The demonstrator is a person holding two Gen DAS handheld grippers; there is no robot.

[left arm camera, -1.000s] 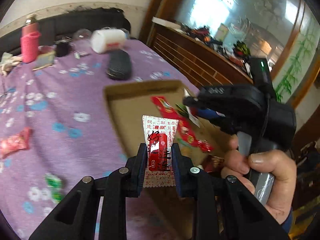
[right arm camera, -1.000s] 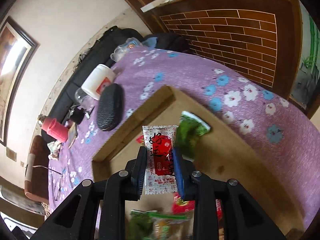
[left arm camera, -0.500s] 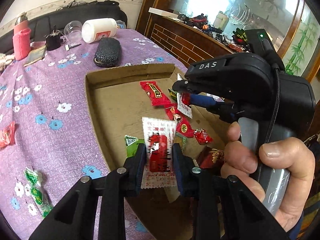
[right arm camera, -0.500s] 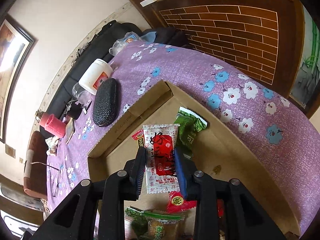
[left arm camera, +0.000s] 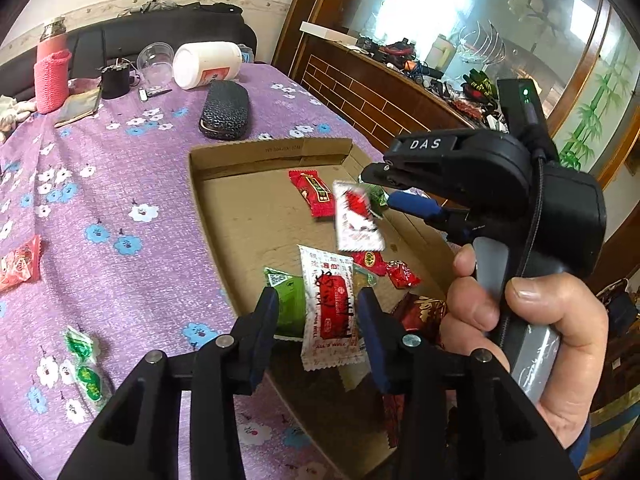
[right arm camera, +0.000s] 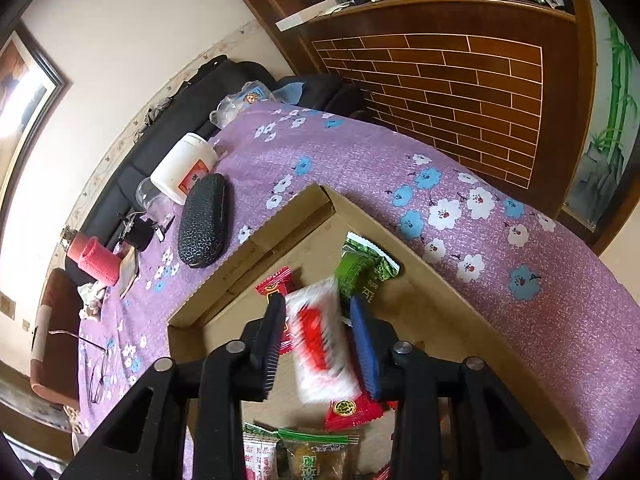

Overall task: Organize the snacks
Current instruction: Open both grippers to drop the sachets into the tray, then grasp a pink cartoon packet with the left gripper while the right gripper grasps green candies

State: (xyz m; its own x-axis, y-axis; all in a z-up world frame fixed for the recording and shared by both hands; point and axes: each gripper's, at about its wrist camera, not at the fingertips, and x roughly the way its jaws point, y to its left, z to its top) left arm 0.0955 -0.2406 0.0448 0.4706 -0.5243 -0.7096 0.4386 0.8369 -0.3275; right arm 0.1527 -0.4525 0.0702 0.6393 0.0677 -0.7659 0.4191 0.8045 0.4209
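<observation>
Two hand-held grippers let go of their snacks over a cardboard tray (left arm camera: pixel 208 216) on a purple flowered cloth (left arm camera: pixel 120 184); nearest the lens, the left gripper (left arm camera: pixel 318 312) has its jaws opening, a white-and-red sachet (left arm camera: pixel 330 312) standing between the pads with a gap on either side, apparently slipping free rather than held; beside it the right gripper (right arm camera: pixel 320 332), carried in a bare hand (left arm camera: pixel 532 344), is also opening, and its own white-and-red packet (right arm camera: pixel 320 344) shows blurred between the parted pads in the right wrist view and in mid-air above the tray floor in the left wrist view, which reads as a drop under way; the step in hand looks like the release of both sachets into the tray, where a red wrapper (left arm camera: pixel 312 192), a green packet (right arm camera: pixel 364 268) and several small sweets already lie; further out on the cloth, a red packet (left arm camera: pixel 18 260) and a green-and-white sweet strip (left arm camera: pixel 86 364) sit outside the tray, well apart from it; the next move would likely call for lifting both grippers clear once the sachets land, then reaching left for those loose pieces; beyond them a dark glasses case (left arm camera: pixel 224 110) and a white jar (left arm camera: pixel 208 64) lie untouched
</observation>
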